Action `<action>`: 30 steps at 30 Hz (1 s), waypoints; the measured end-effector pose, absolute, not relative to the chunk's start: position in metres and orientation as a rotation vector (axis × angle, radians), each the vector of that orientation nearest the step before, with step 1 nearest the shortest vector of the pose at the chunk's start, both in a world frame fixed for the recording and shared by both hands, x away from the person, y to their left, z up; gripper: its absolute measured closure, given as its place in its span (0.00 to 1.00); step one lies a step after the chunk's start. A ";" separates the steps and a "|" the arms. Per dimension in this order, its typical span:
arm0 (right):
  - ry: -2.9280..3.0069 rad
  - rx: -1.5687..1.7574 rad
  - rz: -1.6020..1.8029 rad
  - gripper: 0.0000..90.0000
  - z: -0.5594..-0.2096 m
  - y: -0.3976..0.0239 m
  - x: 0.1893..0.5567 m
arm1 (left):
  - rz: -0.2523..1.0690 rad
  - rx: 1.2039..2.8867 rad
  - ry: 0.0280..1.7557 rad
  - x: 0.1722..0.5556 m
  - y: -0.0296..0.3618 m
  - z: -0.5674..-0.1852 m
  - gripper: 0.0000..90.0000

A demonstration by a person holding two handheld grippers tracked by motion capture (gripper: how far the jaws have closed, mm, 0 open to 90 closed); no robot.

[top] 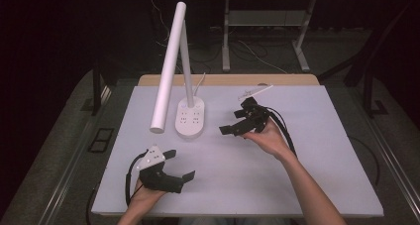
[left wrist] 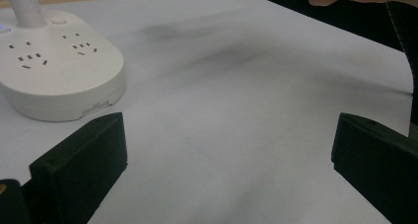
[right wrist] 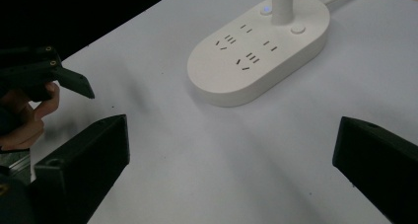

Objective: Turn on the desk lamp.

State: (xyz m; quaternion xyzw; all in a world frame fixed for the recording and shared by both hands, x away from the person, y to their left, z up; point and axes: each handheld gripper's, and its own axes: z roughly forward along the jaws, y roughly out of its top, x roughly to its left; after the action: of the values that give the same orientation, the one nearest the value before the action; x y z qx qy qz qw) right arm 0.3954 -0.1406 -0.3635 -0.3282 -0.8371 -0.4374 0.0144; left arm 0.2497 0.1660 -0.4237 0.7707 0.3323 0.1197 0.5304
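Lamp base (top: 190,118) looks heavy, rigid and slick; I'd grip the thin upright stem (top: 187,69). Left gripper (top: 179,164) and right gripper (top: 236,121) gape wide, empty.

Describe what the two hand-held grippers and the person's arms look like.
Both are black, angular, with two blocky jaws each. The left hand-held gripper carries a grey three-cornered plate on top and trails a black cable. The right hand-held gripper trails black cables too. No sleeves show on either forearm.
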 end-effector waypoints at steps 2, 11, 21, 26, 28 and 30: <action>-2.605 -1.025 -1.363 0.00 -0.364 -0.137 0.398 | 0.284 1.837 0.794 0.250 0.166 -0.424 0.00; -2.599 -1.034 -1.364 0.00 -0.363 -0.120 0.417 | 0.285 1.837 0.785 0.249 0.166 -0.423 0.00; -2.586 -1.045 -1.370 0.00 -0.363 -0.102 0.434 | 0.284 1.835 0.782 0.248 0.167 -0.423 0.00; -2.581 -1.049 -1.379 0.00 -0.364 -0.095 0.442 | 0.281 1.836 0.779 0.248 0.166 -0.423 0.00; -2.581 -1.054 -1.376 0.00 -0.363 -0.093 0.443 | 0.282 1.832 0.780 0.248 0.166 -0.422 0.00; -2.581 -1.062 -1.384 0.00 -0.364 -0.091 0.449 | 0.281 1.831 0.781 0.248 0.167 -0.422 0.00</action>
State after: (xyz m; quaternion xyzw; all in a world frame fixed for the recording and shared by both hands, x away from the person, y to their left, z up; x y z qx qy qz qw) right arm 0.4490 -0.0907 -0.3639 -0.3408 -0.8284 -0.4443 0.0133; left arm 0.2478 0.1667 -0.4222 0.7689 0.3281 0.1179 0.5360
